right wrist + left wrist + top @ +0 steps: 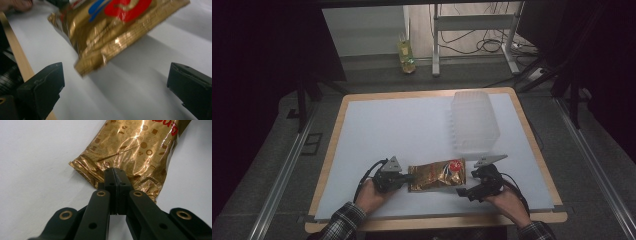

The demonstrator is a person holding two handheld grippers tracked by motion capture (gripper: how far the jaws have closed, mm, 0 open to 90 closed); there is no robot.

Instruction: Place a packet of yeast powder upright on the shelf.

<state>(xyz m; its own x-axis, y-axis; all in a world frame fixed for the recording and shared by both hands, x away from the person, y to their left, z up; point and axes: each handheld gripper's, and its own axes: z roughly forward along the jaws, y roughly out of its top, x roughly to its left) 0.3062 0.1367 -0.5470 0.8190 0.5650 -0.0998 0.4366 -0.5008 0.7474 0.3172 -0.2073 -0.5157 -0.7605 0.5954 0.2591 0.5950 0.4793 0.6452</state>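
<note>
Gold foil catches the light near the front edge of the white table (412, 125) in the high view: a crinkled snack bag (438, 174) lies there lengthwise, left to right, between the two hand-held tools. The left gripper (406, 178) meets the bag's left end, held by the person's left hand (371, 195), while the right gripper (463, 190) sits just beside the bag's right end, a little nearer the front edge, with the right hand (507, 201) behind it. Farther back and to the right stands a clear plastic container (474, 121), well apart from the bag. Beyond the table, on the floor, is a yellow-green bottle (406, 56). In the left gripper view the jaws are pressed together on the sealed edge of the snack bag (135, 152), the left gripper (115, 173) pinching the crimped foil, with the rest of the bag stretching away over the white surface. In the right gripper view the right gripper (115, 75) is spread wide, its jaws standing at either side with nothing between them but the table; the snack bag (112, 27), showing a red and blue logo, appears blurred just ahead, its near corner lifted above its own shadow and clear of both jaws.
</note>
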